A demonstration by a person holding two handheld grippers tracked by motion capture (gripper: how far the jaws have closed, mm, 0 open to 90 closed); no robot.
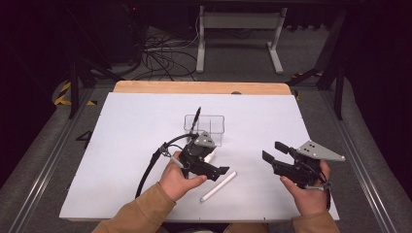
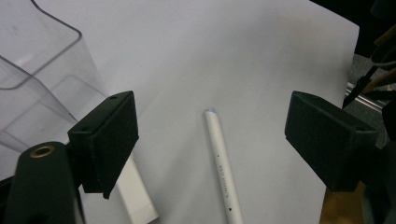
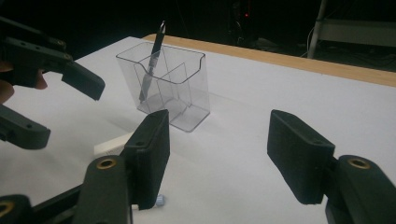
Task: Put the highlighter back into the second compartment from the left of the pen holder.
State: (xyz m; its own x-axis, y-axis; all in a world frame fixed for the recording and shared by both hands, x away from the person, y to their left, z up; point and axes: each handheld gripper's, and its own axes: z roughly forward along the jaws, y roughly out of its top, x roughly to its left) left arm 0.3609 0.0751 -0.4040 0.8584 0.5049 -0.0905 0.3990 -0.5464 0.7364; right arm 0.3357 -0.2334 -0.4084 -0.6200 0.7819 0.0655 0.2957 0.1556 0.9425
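Dark room, white tabletop [image 1: 126, 145]. Clear holder [image 1: 204, 127] centre, 1 dark pen [image 1: 195, 119] inside. White pen [image 1: 218, 186] lies near holder. Left gripper [image 2: 212, 128] over it, right gripper [image 3: 219, 149] beside; fingers wide, empty. Risk: pen rolls if nudged.

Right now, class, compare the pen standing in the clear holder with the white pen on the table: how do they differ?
The dark pen leans upright inside the clear holder; the white pen lies flat on the white table. One is dark, the other white. The white pen lies between the open jaws in the left gripper view; the dark pen stands farther off. Both are slim.
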